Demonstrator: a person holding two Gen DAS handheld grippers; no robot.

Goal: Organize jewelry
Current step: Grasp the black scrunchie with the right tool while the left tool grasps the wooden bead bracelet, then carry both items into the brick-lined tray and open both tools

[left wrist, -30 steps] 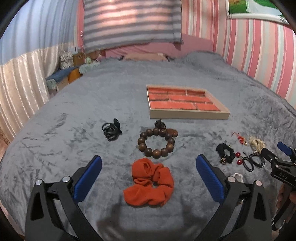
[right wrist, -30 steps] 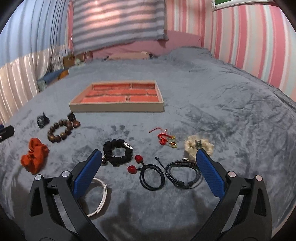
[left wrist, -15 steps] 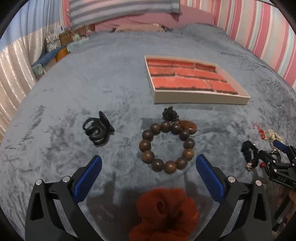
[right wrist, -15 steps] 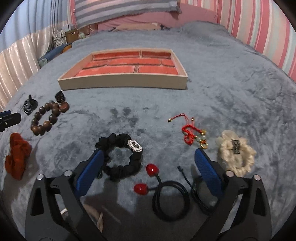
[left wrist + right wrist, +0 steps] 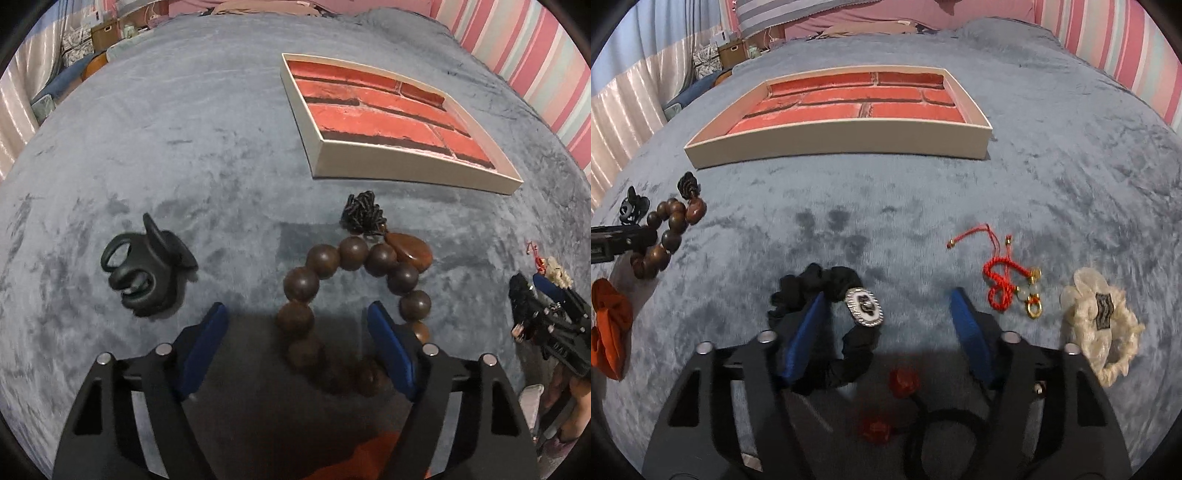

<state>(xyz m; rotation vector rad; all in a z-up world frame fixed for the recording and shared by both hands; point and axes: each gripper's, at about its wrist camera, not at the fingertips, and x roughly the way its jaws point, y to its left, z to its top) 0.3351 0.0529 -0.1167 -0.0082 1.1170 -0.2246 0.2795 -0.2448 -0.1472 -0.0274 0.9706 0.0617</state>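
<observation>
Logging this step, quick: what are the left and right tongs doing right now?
Left tongs: open, just been closing, astride the wooden bead bracelet, not gripping.
Right tongs: open, just been closing over the black scrunchie, not gripping.

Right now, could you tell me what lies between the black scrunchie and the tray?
Nothing: in the right wrist view, only bare grey blanket separates the black scrunchie from the tray.

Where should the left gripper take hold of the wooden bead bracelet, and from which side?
Grip the near arc of the wooden bead bracelet from above, one finger inside the ring and one outside. It lies flat on the blanket, so only the bead strand offers something to pinch. The left gripper, jaws just closing but gripping nothing, already straddles that arc.
</observation>
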